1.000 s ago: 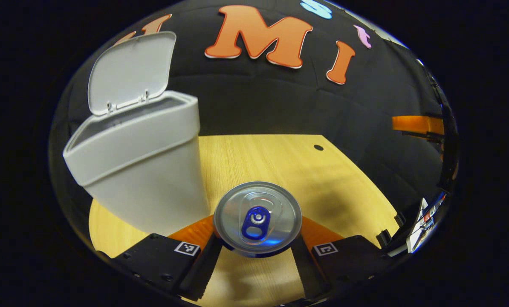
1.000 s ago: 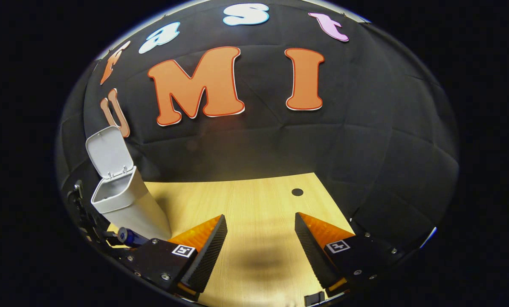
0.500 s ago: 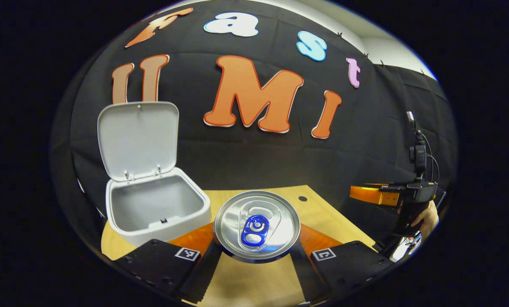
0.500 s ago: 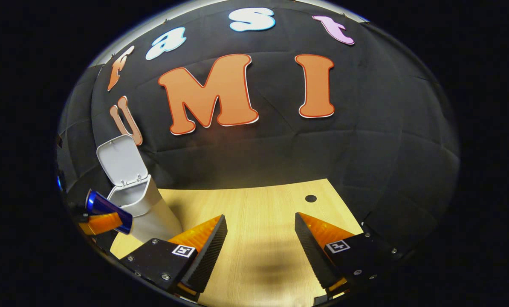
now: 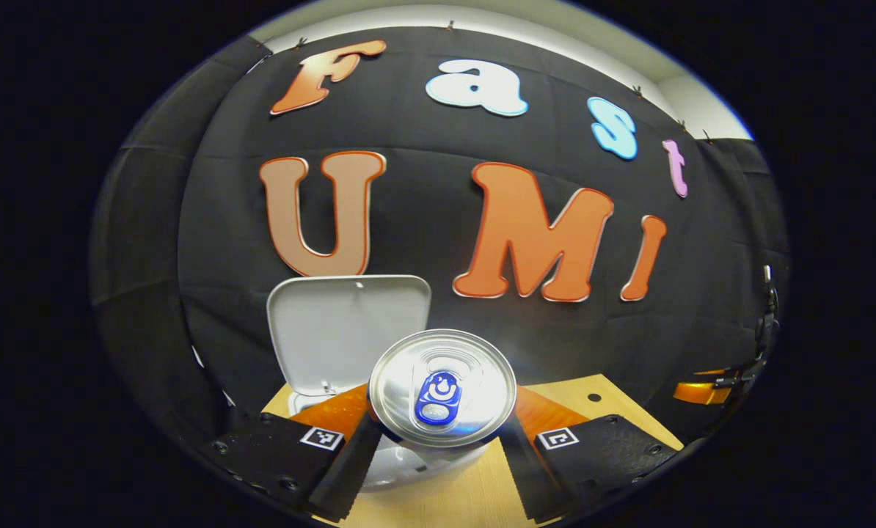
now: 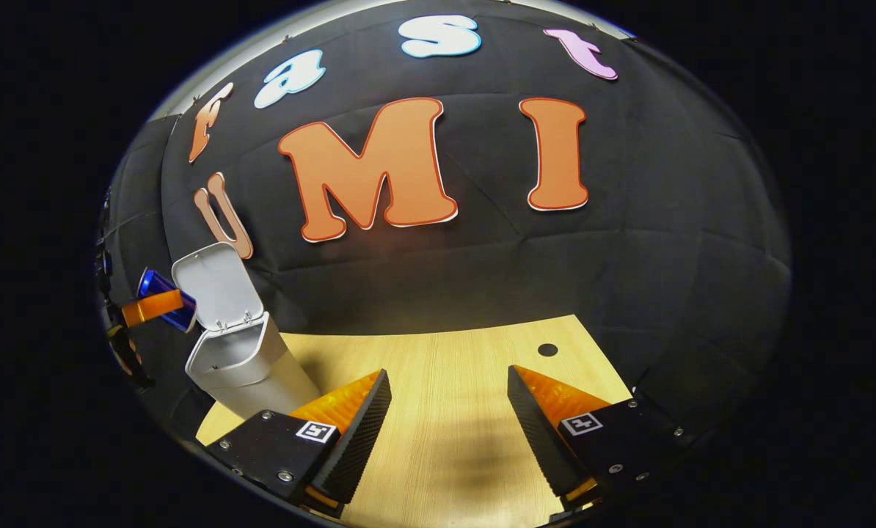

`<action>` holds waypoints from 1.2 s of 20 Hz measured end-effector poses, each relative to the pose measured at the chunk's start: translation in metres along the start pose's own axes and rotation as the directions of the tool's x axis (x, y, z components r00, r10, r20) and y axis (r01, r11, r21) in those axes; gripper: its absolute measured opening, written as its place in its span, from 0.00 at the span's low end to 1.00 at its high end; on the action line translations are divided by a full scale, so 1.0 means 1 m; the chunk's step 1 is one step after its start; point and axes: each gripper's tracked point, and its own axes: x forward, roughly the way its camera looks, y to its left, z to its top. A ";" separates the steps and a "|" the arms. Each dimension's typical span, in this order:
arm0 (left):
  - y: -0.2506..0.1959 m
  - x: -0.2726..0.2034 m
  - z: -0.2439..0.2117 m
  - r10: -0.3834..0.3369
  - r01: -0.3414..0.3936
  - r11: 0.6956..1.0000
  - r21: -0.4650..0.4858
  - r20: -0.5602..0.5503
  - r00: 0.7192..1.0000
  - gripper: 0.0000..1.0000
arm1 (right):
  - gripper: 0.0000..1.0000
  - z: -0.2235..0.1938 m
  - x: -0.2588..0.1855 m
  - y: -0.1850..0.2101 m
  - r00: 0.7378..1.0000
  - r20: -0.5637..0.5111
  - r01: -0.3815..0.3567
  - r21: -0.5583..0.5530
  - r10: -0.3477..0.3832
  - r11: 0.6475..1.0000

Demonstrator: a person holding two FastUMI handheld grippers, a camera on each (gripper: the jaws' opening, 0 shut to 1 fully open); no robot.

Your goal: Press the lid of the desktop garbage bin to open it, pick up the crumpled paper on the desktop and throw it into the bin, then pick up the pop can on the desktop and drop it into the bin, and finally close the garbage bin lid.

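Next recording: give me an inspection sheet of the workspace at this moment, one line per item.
Surface: light wooden desktop with a small dark hole.
Job's things: garbage bin stands with lid raised; pop can held up near the bin; crumpled paper not seen on the desktop.
Clutter: nothing seen.
Grippers: left tool shut on the pop can; right tool open, holding nothing.
Cables: nothing seen.
Surroundings: black cloth wall.

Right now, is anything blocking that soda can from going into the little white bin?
Nothing visible does. The left gripper holds the pop can raised near the bin, whose lid stands open. The right gripper waits open, off to the side.
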 end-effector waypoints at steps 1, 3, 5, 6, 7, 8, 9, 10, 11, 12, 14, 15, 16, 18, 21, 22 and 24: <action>0.012 0.006 -0.002 0.025 -0.025 1.000 -0.015 -0.011 1.000 0.80 | 0.95 0.000 0.000 0.000 1.000 -0.003 0.001 0.000 -0.001 1.000; 0.033 0.019 -0.011 0.063 -0.065 0.997 -0.038 -0.046 0.997 0.80 | 0.95 -0.001 0.000 -0.002 1.000 -0.004 0.010 0.001 -0.010 1.000; 0.049 0.030 -0.031 0.084 -0.090 0.994 -0.064 -0.091 0.992 0.81 | 0.95 -0.001 0.001 -0.005 1.000 -0.006 0.019 0.008 -0.019 1.000; 0.055 0.035 -0.040 0.092 -0.101 0.992 -0.081 -0.109 0.990 0.81 | 0.95 -0.003 0.000 -0.006 1.000 -0.010 0.021 0.016 -0.021 1.000; 0.061 0.039 -0.049 0.101 -0.114 0.989 -0.097 -0.130 0.986 0.81 | 0.95 -0.004 0.001 -0.007 1.000 -0.014 0.022 0.025 -0.021 0.999; 0.065 0.041 -0.059 0.104 -0.122 0.986 -0.112 -0.153 0.983 0.81 | 0.95 -0.006 0.001 -0.008 1.000 -0.017 0.025 0.033 -0.025 0.999; 0.067 0.044 -0.069 0.102 -0.125 0.984 -0.124 -0.178 0.979 0.81 | 0.95 -0.006 0.001 -0.009 0.999 -0.021 0.028 0.038 -0.027 0.999; 0.067 0.046 -0.075 0.095 -0.122 0.984 -0.133 -0.194 0.976 0.81 | 0.95 -0.008 0.000 -0.009 0.999 -0.025 0.032 0.040 -0.031 0.999; 0.066 0.045 -0.079 0.093 -0.120 0.984 -0.129 -0.202 0.975 0.81 | 0.95 -0.009 0.000 -0.010 0.999 -0.028 0.036 0.038 -0.035 0.999; 0.065 0.045 -0.079 0.100 -0.125 0.986 -0.114 -0.201 0.974 0.82 | 0.95 -0.010 0.000 -0.011 0.999 -0.031 0.040 0.039 -0.039 0.998; 0.071 0.046 -0.076 0.143 -0.159 0.985 -0.067 -0.191 0.971 0.90 | 0.95 -0.013 0.002 -0.010 0.999 -0.040 0.038 0.045 -0.036 0.998; 0.070 0.044 -0.071 0.147 -0.160 0.985 -0.060 -0.179 0.973 0.93 | 0.95 -0.014 0.003 -0.009 0.998 -0.045 0.035 0.048 -0.033 0.998; 0.068 0.043 -0.067 0.145 -0.157 0.986 -0.061 -0.170 0.975 0.94 | 0.95 -0.016 0.002 -0.008 0.998 -0.049 0.034 0.047 -0.032 0.998; 0.068 0.041 -0.068 0.155 -0.166 0.985 -0.053 -0.175 0.972 0.94 | 0.95 -0.018 0.002 -0.006 0.998 -0.054 0.031 0.041 -0.029 0.999; 0.064 0.038 -0.067 0.149 -0.162 0.985 -0.061 -0.176 0.973 0.94 | 0.95 -0.019 0.002 -0.005 0.998 -0.056 0.026 0.041 -0.023 0.999; 0.065 0.036 -0.063 0.153 -0.164 0.985 -0.057 -0.165 0.974 0.95 | 0.95 -0.019 0.002 -0.005 0.998 -0.057 0.025 0.041 -0.023 0.999; 0.065 0.033 -0.051 0.166 -0.172 0.984 -0.040 -0.124 0.978 0.94 | 0.95 -0.021 0.001 -0.003 0.998 -0.061 0.019 0.041 -0.017 0.999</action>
